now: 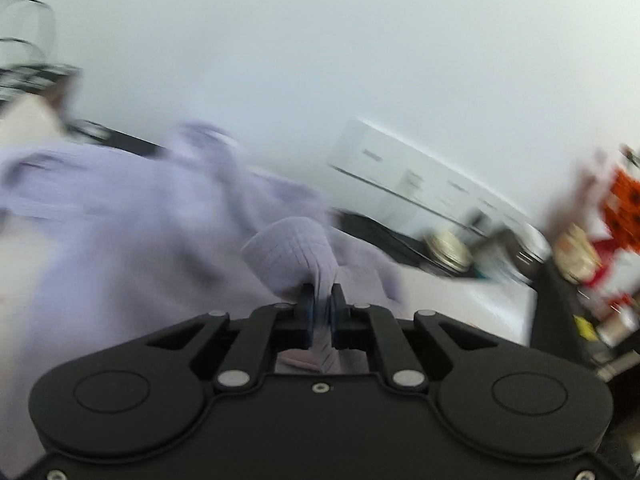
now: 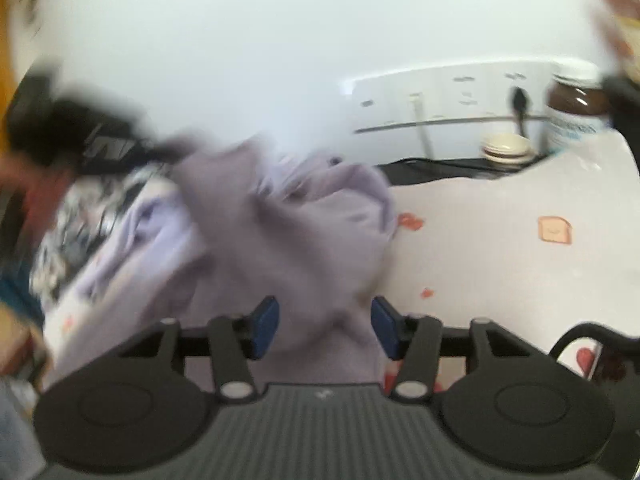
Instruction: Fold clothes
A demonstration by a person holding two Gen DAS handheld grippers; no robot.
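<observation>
The garment (image 1: 132,216) is soft lilac cloth, its cuff (image 1: 292,252) ribbed knit. Both grippers, left (image 1: 322,308) and right (image 2: 325,326), are matt black plastic with metal rivets. The tablecloth (image 2: 500,264) looks smooth and printed; the jar (image 2: 574,110) glossy

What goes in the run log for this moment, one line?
left gripper: shut on lavender garment | right gripper: open, fabric between fingers | garment bunched on table | frames blurred
</observation>
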